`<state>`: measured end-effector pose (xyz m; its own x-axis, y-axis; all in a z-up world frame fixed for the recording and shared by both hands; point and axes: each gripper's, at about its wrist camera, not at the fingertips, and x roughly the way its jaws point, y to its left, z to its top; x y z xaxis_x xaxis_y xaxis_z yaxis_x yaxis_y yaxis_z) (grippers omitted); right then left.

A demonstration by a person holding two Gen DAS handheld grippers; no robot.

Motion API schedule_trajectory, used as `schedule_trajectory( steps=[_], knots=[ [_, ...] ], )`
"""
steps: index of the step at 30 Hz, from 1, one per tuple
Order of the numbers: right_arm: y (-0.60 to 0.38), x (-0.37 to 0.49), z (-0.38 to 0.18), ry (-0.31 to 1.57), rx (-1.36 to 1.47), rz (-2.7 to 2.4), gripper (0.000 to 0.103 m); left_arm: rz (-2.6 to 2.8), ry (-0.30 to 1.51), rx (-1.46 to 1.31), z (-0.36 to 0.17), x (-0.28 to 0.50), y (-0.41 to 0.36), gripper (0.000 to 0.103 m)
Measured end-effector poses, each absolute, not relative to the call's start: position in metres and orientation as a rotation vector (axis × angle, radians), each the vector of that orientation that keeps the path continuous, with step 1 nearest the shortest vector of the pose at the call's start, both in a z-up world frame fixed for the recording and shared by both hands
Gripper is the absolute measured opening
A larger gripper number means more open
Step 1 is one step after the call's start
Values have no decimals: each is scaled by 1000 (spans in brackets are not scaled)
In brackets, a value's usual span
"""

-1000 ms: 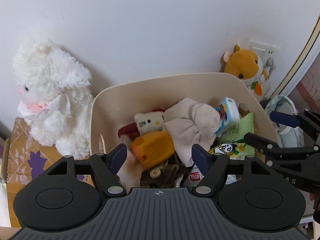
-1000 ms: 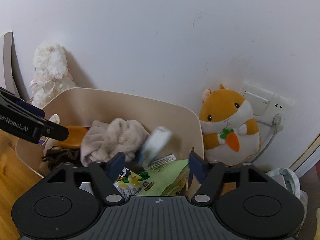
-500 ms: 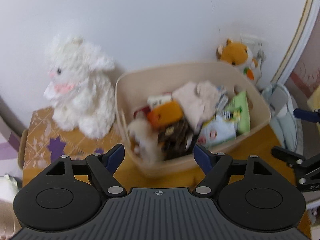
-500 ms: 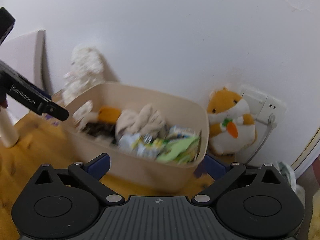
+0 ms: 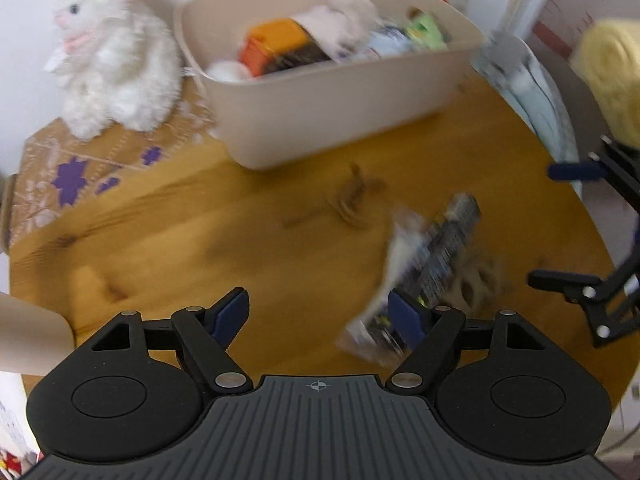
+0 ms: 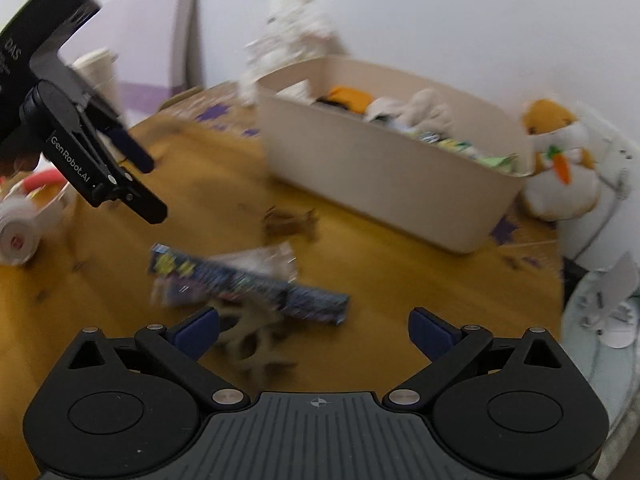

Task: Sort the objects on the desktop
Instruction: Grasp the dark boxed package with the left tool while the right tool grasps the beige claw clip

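A beige bin (image 5: pixel 320 92) (image 6: pixel 380 172) holds plush toys, an orange item and snack packets. On the wooden table in front of it lies a dark printed snack packet (image 5: pixel 436 264) (image 6: pixel 248 280), blurred. A small brown thing (image 5: pixel 352 196) (image 6: pixel 292 222) lies nearer the bin, and a spotted beige thing (image 6: pixel 256 340) sits partly under the packet. My left gripper (image 5: pixel 318 314) (image 6: pixel 148 186) is open and empty, its right finger at the packet's near end. My right gripper (image 6: pixel 314 326) (image 5: pixel 568 226) is wide open and empty, just short of the packet.
A white plush animal (image 5: pixel 108 52) sits on a patterned box (image 5: pixel 80 172) left of the bin. An orange hamster plush (image 6: pixel 560 160) leans on the wall to its right. A paper cup (image 6: pixel 96 68) and a white round item (image 6: pixel 20 224) stand at the table's left edge.
Both grippers have drawn back from over the bin and tipped down toward the table. The right jaws have spread wider. The packet on the table has come into view.
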<state>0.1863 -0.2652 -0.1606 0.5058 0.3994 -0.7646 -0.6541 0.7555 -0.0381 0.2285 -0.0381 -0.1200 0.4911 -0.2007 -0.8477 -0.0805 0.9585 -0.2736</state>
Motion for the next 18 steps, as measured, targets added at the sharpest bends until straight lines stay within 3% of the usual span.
schedule_trajectory(
  steps=[6,13,18],
  knots=[
    [-247,178,-179,851,-409,723,101,-156,1063,-178,-123,224,-65,78],
    [-232,177,-197,877,-464,750,91,-212,1050,-3,-124,241,-100,78],
    [-229,178,-203,888,-471,743,85,-228,1050,74,-132,246,-112,70]
  ],
)
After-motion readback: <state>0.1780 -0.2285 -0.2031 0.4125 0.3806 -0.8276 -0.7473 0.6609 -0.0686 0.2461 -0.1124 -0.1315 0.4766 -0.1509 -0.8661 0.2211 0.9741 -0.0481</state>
